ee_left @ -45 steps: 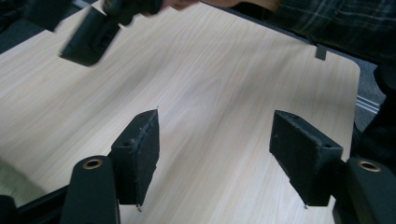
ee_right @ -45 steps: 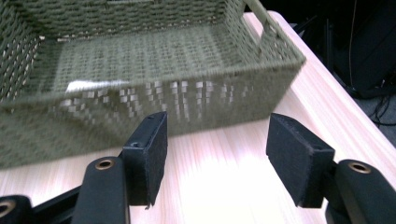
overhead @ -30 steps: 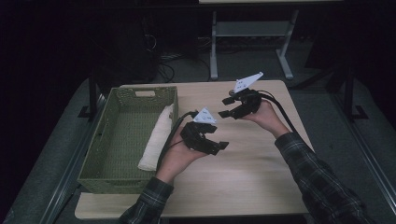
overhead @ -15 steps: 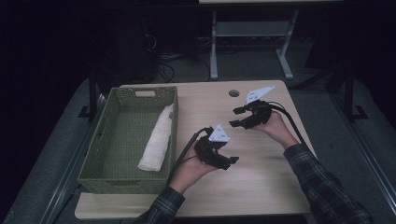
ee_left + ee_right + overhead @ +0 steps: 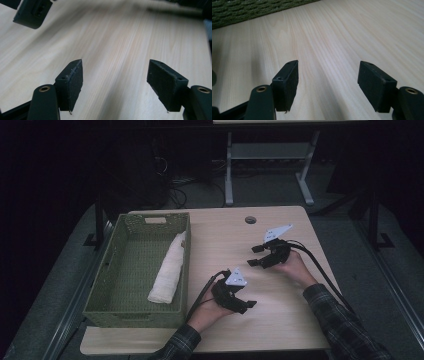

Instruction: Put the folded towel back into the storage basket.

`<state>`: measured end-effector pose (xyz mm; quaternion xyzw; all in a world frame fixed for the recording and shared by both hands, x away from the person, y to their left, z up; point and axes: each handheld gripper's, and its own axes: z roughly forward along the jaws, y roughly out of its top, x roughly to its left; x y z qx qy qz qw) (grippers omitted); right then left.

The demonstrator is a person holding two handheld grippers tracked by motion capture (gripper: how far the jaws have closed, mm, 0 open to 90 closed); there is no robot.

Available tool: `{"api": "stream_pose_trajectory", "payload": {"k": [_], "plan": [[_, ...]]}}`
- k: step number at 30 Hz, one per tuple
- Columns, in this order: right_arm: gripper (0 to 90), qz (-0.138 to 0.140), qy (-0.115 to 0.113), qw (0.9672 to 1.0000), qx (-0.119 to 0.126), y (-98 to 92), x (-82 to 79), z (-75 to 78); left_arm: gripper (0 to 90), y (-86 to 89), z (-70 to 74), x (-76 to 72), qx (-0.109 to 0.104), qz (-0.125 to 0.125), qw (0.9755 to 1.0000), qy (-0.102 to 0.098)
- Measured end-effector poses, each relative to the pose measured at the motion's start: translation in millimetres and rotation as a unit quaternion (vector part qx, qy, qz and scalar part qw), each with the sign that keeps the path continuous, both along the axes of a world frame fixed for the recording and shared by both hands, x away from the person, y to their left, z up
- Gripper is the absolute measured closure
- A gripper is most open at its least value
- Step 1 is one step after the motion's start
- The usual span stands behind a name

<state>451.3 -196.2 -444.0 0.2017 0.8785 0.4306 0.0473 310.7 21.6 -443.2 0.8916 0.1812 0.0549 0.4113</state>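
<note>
left claw (image 5: pixel 245 304) low over the desk (image 5: pixel 280 330), near its front edge, just right of the basket (image 5: pixel 115 285). jaws stand apart, nothing between them; in the left gripper view (image 5: pixel 115 85) bare pale wood shows through the gap. its jaws point toward the desk's right side. cable trails back past the left hand (image 5: pixel 212 307), plaid sleeve below it.

right claw (image 5: pixel 256 255) further back on the desk and to the right, well apart from the left one, jaws pointing left toward the basket. jaws apart here too, nothing between; the right gripper view (image 5: pixel 328 82) shows plain wood grain in the gap and the basket's woven green wall (image 5: pixel 249 10) across the top left. right hand (image 5: pixel 295 270) resting low by the desk top; whether it touches the wood, cannot tell. grey three-cornered plate up on each claw.

a jaw of the right claw shows in the top left corner of the left gripper view (image 5: pixel 32 12), blurred.

basket: green, woven, oblong, at the desk's left, long side running front to back. inside it a white rolled cloth (image 5: pixel 167 272) lies lengthwise along the right wall, touching it. neither claw touches basket or cloth.

small round hole (image 5: pixel 250 220) in the desk near the back edge, behind the right claw.
</note>
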Motion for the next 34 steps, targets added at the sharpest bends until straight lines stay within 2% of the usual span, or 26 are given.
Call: {"api": "stream_pose_trajectory", "payload": {"k": [2,6,12,15,18,21,22,26,34], "plan": [[32.0,0.000,0.001,1.0000,-0.002,-0.6,-1.7,-5.1,27.7,-0.4,-5.5,0.2,0.001,0.002,1.0000,0.008],[30.9,-0.002,0.002,1.0000,-0.009,-2.3,-5.4,-13.3,26.4,-1.8,-12.9,-0.4,0.012,-0.004,0.9999,0.007],[28.9,-0.008,0.008,0.9998,-0.017,-6.2,-9.1,-24.8,23.5,-5.3,-22.1,-0.5,0.039,-0.013,0.9991,0.008],[28.4,-0.010,0.012,0.9997,-0.018,-7.3,-10.6,-29.6,22.7,-5.6,-26.9,-0.4,0.041,-0.013,0.9990,0.010],[27.5,-0.011,0.009,0.9996,-0.024,-7.3,-11.4,-34.0,20.9,-6.1,-29.6,-1.8,0.047,-0.017,0.9987,0.001],[26.8,-0.010,-0.003,0.9996,-0.027,-5.5,-13.6,-37.1,19.2,-6.2,-32.8,-3.2,0.038,-0.017,0.9991,-0.008],[26.6,-0.010,-0.002,0.9996,-0.026,-5.2,-14.3,-37.2,18.2,-6.1,-34.6,-3.6,0.028,-0.017,0.9994,-0.010],[24.6,-0.007,-0.017,0.9991,-0.037,-3.0,-16.7,-38.1,16.6,-5.7,-35.5,-4.2,0.026,-0.019,0.9994,-0.012],[18.3,-0.015,-0.010,0.9990,-0.040,-1.9,-16.9,-38.3,16.1,-5.8,-35.6,-4.4,0.026,-0.017,0.9995,-0.010]]}}
